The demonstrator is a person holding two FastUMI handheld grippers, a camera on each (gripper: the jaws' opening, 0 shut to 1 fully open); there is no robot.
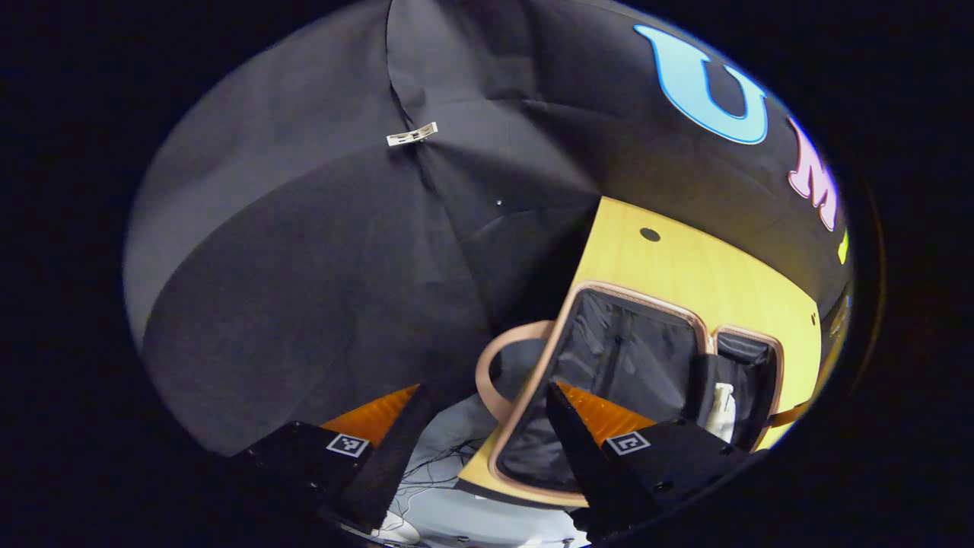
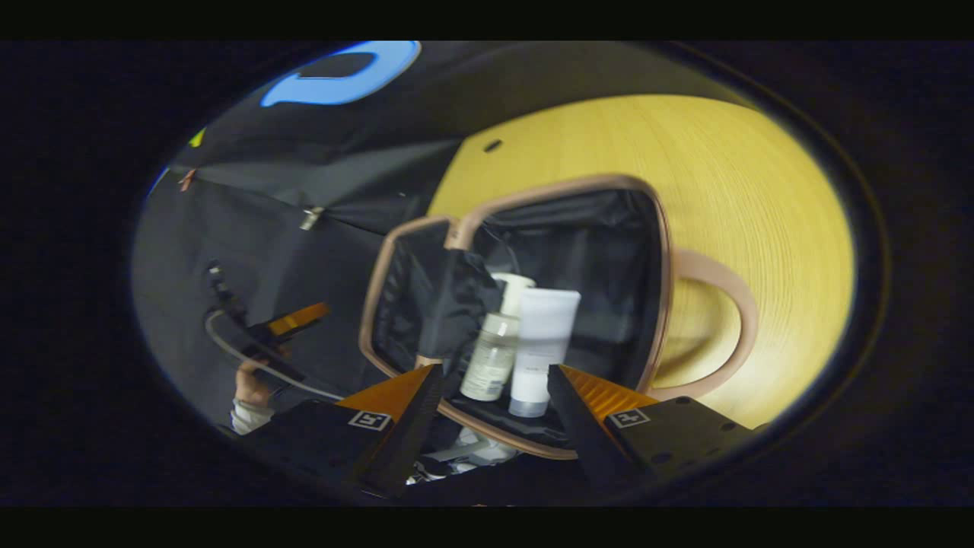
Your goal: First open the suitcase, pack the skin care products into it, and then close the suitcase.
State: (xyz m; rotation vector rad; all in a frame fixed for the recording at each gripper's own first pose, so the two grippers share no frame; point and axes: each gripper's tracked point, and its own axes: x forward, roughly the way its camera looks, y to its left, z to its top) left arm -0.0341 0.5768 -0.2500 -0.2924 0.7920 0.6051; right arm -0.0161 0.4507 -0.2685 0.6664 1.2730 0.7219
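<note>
The suitcase (image 2: 658,251) lies open on the yellow table, with a tan rim and black lining. Inside it, side by side, lie a clear pump bottle (image 2: 493,354) and a white tube (image 2: 542,342). My right gripper (image 2: 494,415) stands open just in front of them, and I cannot tell whether its fingers touch them. In the left gripper view the suitcase (image 1: 563,339) is seen from its other side, with the pump bottle (image 1: 720,411) at its far end. My left gripper (image 1: 487,449) is open and holds nothing, off the table's edge beside the suitcase's handle (image 1: 491,365).
The wooden table (image 2: 746,190) stretches beyond the suitcase, whose tan loop handle (image 2: 727,304) lies on it. A black divider flap (image 2: 456,304) stands between the suitcase halves. A person's hand (image 2: 247,388) holds the left gripper (image 2: 293,323) by the cloth wall. Cables lie on the floor (image 1: 456,487).
</note>
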